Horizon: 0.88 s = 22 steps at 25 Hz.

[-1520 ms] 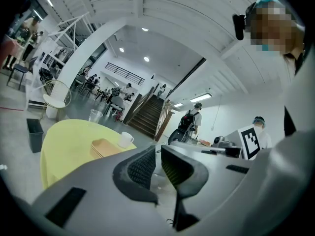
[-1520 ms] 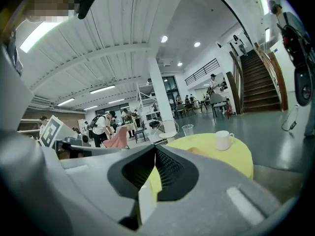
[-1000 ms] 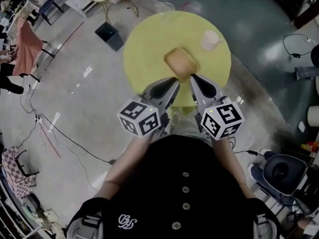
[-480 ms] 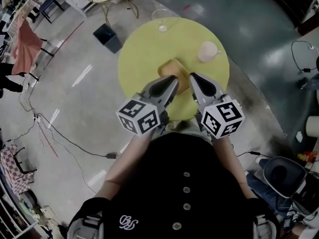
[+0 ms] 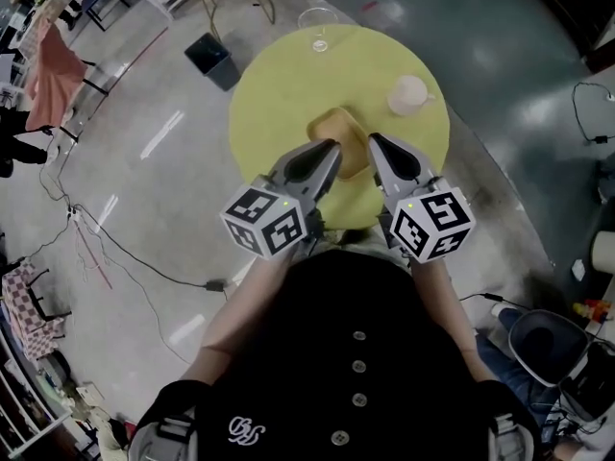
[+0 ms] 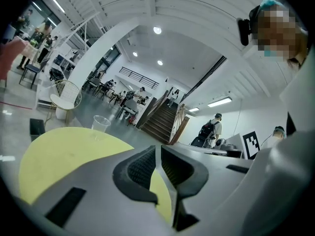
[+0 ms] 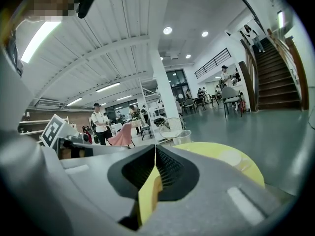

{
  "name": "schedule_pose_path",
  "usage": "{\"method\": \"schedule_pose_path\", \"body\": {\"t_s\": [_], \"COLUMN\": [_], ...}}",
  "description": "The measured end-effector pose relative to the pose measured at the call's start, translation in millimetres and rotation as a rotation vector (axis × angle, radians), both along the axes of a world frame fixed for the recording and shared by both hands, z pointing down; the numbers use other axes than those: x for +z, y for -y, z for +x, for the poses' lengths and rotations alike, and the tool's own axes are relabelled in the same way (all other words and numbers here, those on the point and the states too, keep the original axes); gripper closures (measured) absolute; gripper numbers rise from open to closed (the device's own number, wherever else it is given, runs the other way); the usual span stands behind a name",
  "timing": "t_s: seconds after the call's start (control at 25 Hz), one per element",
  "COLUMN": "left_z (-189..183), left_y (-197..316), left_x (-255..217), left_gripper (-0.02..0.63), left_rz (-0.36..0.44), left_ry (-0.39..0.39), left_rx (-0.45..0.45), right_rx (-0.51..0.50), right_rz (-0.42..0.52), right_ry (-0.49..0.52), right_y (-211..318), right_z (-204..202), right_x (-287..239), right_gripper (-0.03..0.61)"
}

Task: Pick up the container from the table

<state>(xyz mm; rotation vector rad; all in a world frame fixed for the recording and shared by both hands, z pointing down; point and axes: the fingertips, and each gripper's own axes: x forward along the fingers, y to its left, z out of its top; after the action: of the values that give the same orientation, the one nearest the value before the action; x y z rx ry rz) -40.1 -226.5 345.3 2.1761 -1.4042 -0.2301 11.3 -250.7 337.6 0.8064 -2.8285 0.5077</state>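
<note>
A shallow tan rectangular container (image 5: 342, 131) lies near the middle of the round yellow table (image 5: 288, 75). In the head view my left gripper (image 5: 332, 147) reaches over the container's near left corner, and my right gripper (image 5: 374, 139) lies along its right edge. Whether either one touches it I cannot tell. Both are shut with nothing between the jaws. In the left gripper view the left gripper (image 6: 158, 147) shows only yellow table past its closed tips. In the right gripper view a tan edge shows below the closed tips of the right gripper (image 7: 155, 147).
A pale cup (image 5: 408, 94) stands on the table's right side and a clear plastic cup (image 5: 316, 25) at its far edge, also the clear cup (image 6: 100, 123). A dark bin (image 5: 211, 58) and a chair sit on the floor beyond. Cables run across the floor at left.
Both grippers have moved forward over the table, from short of the container to either side of its near end. Their jaws stayed shut.
</note>
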Motion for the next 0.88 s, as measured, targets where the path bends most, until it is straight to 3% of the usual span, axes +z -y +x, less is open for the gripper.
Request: {"method": "schedule_pose_path", "body": {"t_s": [0.88], "left_z": [-34.6], "left_y": [8.4], "left_x": [39.1], "left_gripper": [0.571], "left_rz": [-0.145], "left_ry": [-0.030], "left_rx": [0.069], "right_rx": [0.076], "right_rz": [-0.107], "right_ry": [-0.031], "right_y": [20.2], "right_z": [-24.2], "right_x": [30.0], "right_gripper": [0.574]}}
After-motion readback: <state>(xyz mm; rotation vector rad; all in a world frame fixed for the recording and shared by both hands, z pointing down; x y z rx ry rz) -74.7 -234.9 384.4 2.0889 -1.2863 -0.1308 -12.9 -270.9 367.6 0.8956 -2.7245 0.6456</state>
